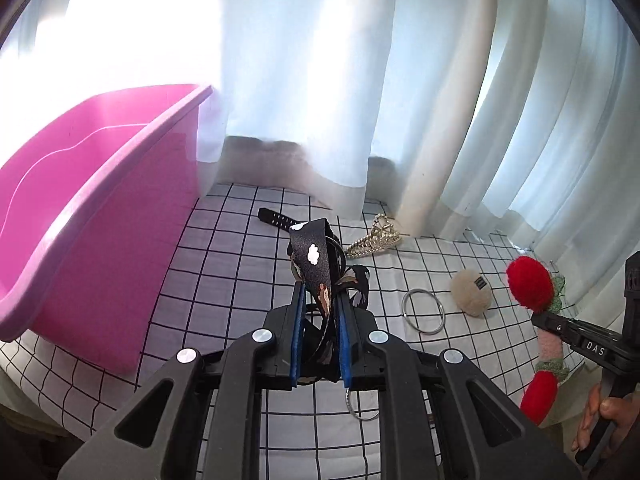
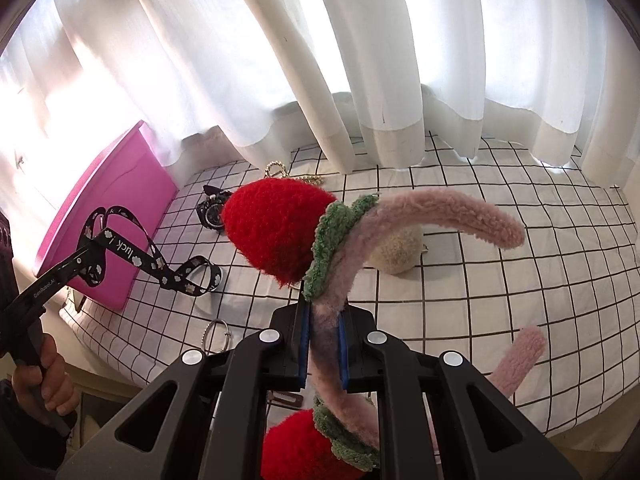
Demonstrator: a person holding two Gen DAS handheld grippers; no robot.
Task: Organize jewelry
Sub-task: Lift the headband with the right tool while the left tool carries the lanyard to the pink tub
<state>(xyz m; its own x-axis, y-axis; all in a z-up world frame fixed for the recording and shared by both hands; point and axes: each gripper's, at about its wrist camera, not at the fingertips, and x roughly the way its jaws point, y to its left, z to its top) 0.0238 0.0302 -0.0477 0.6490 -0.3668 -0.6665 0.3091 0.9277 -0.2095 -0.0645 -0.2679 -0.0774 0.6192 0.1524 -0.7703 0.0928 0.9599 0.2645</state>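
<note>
Left gripper [image 1: 320, 300] clenched on black cloud-print fabric lanyard [image 1: 314, 258], raised right of pink plastic bin [image 1: 100, 216]; bin interior apparently holds nothing, though partly overexposed. Right gripper [image 2: 323, 320] grasps fuzzy pink strawberry headband [image 2: 400, 220] above checked cloth [image 2: 520, 280].

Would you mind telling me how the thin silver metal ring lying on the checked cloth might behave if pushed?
The thin silver metal ring looks rigid and light. Lying flat on the checked cloth, it would probably slide rather than roll, perhaps snagging on soft fabric.
</note>
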